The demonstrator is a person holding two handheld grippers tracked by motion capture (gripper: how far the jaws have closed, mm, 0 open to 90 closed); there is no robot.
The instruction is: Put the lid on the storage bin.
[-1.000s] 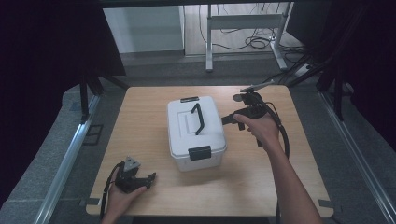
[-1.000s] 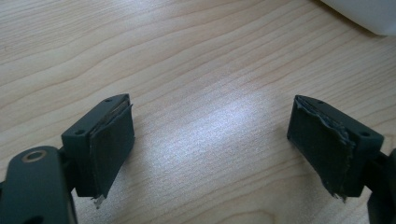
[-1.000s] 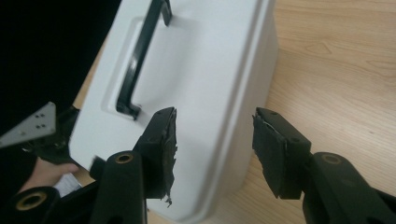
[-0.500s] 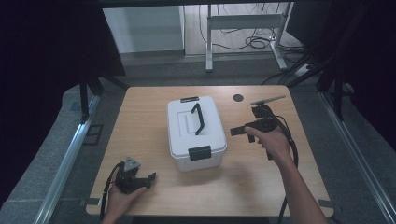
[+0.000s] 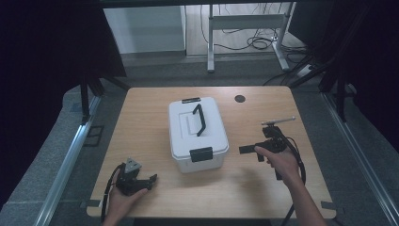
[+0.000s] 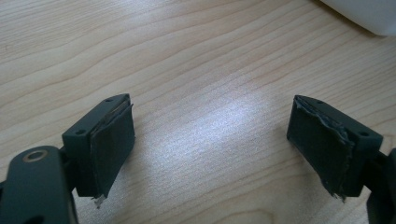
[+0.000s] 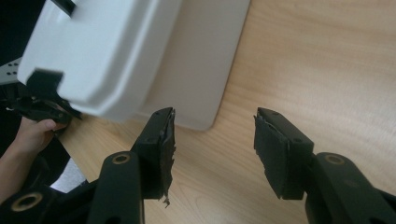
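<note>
Centrally, white box point(image 5: 197, 136) with black handle point(image 5: 200, 119) sits latched on my table point(image 5: 141, 122). Right gripper point(image 5: 249, 150) beside it, jaws wide, empty; left gripper point(image 5: 149, 179) near front edge, also spread, empty.

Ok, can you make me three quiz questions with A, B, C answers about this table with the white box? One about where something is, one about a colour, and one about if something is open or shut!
1. Where is the white box?
A. near the middle of the table
B. on the floor
C. in the person's hand

2. What colour is the handle on the box lid?
A. red
B. black
C. yellow

3. How do the jaws of the right gripper stand?
A. shut on the box
B. shut on nothing
C. open, with nothing between them

Answers:
1 A, the high view shows the box sitting between the two grippers on the wood.
2 B, it lies dark across the white lid.
3 C, the right gripper view shows bare wood in the gap.
</note>
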